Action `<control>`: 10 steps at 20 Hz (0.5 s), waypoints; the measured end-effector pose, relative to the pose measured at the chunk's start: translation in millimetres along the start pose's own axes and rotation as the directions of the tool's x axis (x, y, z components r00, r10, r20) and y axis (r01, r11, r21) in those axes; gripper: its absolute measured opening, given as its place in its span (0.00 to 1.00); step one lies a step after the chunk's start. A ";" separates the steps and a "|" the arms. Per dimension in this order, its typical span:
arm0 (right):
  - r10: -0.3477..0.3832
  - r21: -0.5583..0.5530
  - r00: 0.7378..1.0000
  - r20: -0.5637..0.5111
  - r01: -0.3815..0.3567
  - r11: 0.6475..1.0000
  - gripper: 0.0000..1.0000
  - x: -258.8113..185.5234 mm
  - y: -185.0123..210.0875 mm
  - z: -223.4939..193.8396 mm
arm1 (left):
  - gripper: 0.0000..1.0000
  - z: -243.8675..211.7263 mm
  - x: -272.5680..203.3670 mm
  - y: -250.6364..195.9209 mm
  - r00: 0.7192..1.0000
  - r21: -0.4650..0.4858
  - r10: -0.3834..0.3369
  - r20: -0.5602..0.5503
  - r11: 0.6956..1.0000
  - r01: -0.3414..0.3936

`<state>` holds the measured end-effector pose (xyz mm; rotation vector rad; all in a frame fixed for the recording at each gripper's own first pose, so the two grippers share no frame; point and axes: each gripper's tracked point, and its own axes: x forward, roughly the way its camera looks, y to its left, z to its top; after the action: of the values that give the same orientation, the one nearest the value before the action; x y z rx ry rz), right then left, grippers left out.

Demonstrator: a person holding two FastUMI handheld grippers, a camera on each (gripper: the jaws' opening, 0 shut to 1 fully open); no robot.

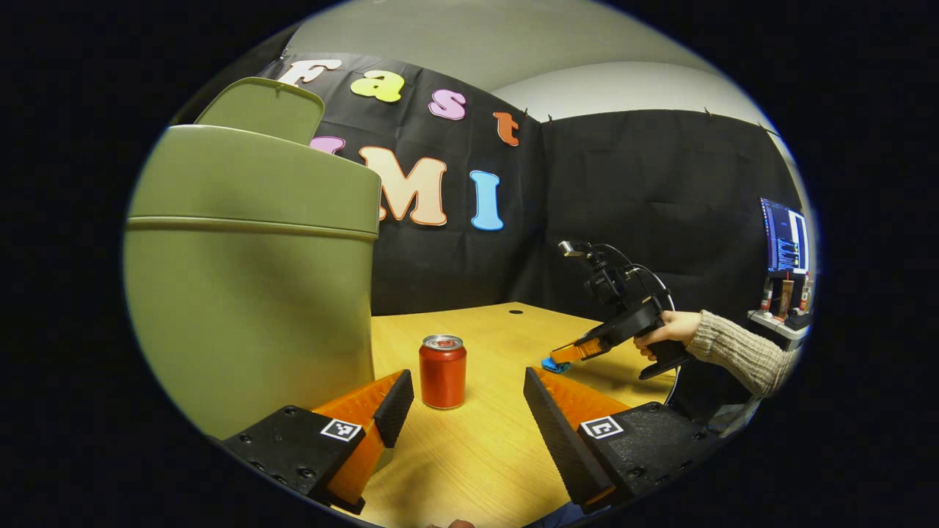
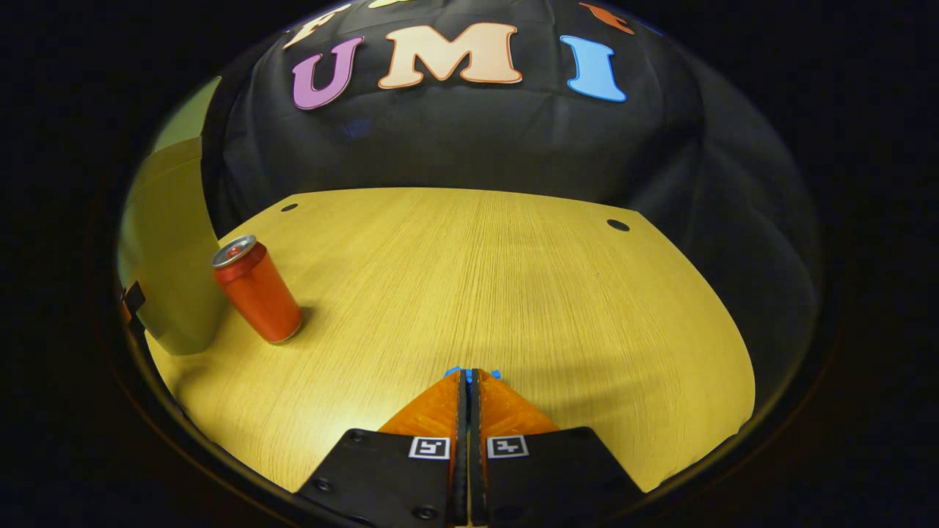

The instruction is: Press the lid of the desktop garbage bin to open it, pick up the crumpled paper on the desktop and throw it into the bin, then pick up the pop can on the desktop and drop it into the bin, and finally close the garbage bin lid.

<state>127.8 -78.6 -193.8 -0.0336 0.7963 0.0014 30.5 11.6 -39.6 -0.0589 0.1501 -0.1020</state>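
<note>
Bin (image 1: 249, 293) lid (image 1: 264, 106) up. Your left gripper (image 1: 469, 411) jaws released facing can (image 1: 442, 371); right gripper (image 2: 467, 378) jaws clenched, blue scrap (image 1: 554, 364) at tips, grip uncertain. Risk: scrap slips free; can tips on counter (image 2: 513, 293).

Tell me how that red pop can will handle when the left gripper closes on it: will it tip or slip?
The pop can stands upright on the table, tall over a narrow base, so an off-centre nudge could tip it, and then it would probably roll. Its glossy rounded wall may slip in the left gripper, whose jaws stand open. Probably light.

Bin (image 1: 249, 293) lid (image 1: 264, 108) up; pop can (image 1: 442, 371) upright between left gripper (image 1: 469, 411) fingers, seemingly untouched.
</note>
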 end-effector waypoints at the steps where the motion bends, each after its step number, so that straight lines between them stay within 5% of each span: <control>1: 0.010 0.000 1.000 0.015 -0.010 1.000 0.04 -4.7 2.6 6.9 | 0.93 0.7 0.1 -0.3 1.000 0.000 -0.002 0.000 1.000 0.002; 10: 0.171 -0.139 0.968 0.186 -0.147 0.979 0.04 -68.3 92.8 123.9 | 0.93 -4.4 1.2 -8.9 1.000 -0.012 -0.025 -0.015 1.000 0.025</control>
<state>167.3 18.7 -61.2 -0.0858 0.5977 0.2041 30.2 2.4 -43.5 -0.0716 0.1647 -0.1270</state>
